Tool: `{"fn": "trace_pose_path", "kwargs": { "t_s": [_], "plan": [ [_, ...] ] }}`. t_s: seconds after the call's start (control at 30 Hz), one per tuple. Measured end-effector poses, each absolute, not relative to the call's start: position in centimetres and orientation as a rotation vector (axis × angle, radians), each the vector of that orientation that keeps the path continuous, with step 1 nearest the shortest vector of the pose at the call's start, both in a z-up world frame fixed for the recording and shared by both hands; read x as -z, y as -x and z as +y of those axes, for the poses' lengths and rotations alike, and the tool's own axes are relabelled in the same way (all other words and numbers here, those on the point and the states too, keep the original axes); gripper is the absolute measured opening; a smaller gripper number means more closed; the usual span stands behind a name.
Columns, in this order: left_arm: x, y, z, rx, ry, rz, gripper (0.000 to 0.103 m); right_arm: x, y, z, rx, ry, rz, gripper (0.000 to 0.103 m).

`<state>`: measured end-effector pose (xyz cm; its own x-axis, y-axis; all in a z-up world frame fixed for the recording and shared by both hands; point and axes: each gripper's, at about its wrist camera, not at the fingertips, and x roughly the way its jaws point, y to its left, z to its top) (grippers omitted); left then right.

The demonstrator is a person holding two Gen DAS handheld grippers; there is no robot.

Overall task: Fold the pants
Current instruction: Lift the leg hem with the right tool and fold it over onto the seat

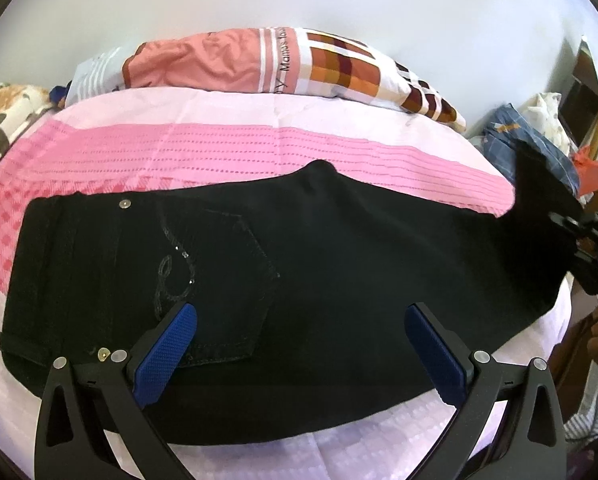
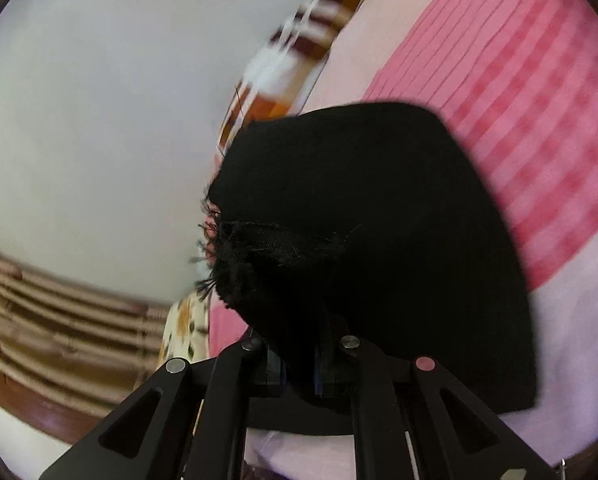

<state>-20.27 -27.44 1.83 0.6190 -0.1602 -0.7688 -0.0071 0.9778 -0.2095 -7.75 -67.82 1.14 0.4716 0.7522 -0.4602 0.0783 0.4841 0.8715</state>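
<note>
Black pants [image 1: 299, 264] lie across the pink bed, waistband at the left, back pocket with sequin stitching facing up. My left gripper [image 1: 299, 344] is open, its blue pads [image 1: 167, 352] hovering over the seat of the pants and holding nothing. My right gripper [image 2: 303, 368] is shut on the frayed leg hem of the pants [image 2: 339, 240] and holds it lifted off the bed; it also shows at the right edge of the left wrist view [image 1: 579, 236], with the leg end raised there.
The bed has a pink and white checked cover [image 1: 219, 144]. A checked pillow [image 1: 283, 64] lies at the head against the wall. A heap of clothes, blue denim [image 1: 527, 140] among them, sits off the bed's right side. A floral cloth [image 1: 3, 120] is at the left.
</note>
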Motion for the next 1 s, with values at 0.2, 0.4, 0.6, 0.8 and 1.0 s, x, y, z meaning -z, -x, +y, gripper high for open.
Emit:
{"fn": "trace_pose_path", "kwargs": {
  "t_s": [0.2, 0.4, 0.6, 0.8, 1.0],
  "plan": [
    [-1.8, 20.5, -27.2, 0.09, 0.202, 0.913, 0.103, 0.9, 7.3, -60.8, -0.614, -0.946, 1.127, 0.01],
    [-1.5, 20.5, -26.4, 0.08, 0.234, 0.927, 0.103, 2.5, 8.6, -55.6, -0.669, -0.828, 1.226, 0.01],
    [-1.2, 20.5, -25.9, 0.073, 0.253, 0.932, 0.103, 3.4, 9.8, -54.0, -0.683, -0.739, 1.265, 0.011],
    [-0.7, 20.3, -25.7, 0.069, 0.267, 0.95, 0.103, 3.3, 9.8, -52.6, -0.692, -0.631, 1.273, 0.014],
    [-0.6, 20.2, -25.7, 0.068, 0.266, 0.959, 0.103, 2.9, 10.3, -51.5, -0.763, -0.644, 1.286, 0.026]
  ]
}}
